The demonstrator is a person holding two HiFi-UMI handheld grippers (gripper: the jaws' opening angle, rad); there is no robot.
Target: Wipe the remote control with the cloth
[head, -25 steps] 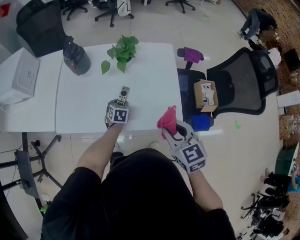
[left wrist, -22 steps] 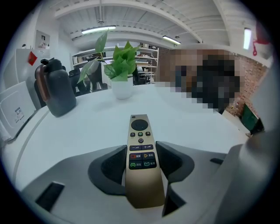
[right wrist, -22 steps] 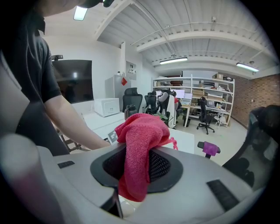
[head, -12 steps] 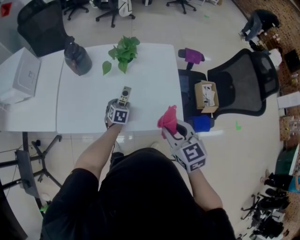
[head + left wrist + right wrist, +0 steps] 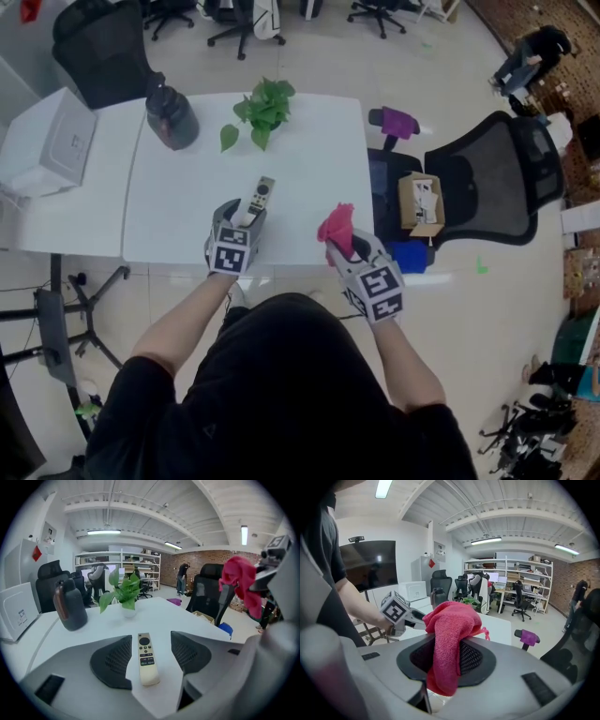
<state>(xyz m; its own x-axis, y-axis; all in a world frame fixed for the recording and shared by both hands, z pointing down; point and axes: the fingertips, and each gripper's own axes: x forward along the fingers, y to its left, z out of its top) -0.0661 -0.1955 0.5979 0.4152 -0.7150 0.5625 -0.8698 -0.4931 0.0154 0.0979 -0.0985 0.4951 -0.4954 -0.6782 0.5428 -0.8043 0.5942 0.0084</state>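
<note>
A cream remote control (image 5: 260, 199) (image 5: 146, 660) lies flat on the white table (image 5: 178, 220), near its front edge. My left gripper (image 5: 241, 217) (image 5: 151, 656) hovers just above and behind it. Its jaws have just been opening and now stand wide. In the left gripper view the remote shows between the pads (image 5: 112, 660), but neither pad touches it. To the right, over the table's front right corner, my right gripper (image 5: 342, 246) (image 5: 447, 660) is shut on a bunched pink cloth (image 5: 336, 225) (image 5: 450, 625), which sticks up out of the jaws and hangs below them.
A potted plant (image 5: 262, 108), a dark jug (image 5: 172, 117) and a white box (image 5: 52, 141) stand along the table's far side. Right of the table, a black office chair (image 5: 497, 178) carries a cardboard box (image 5: 420, 202). More chairs stand on the floor behind.
My left gripper has lifted off the remote and drawn back towards me, and its jaws now stand wider. The right gripper with the cloth has shifted slightly towards the table.
</note>
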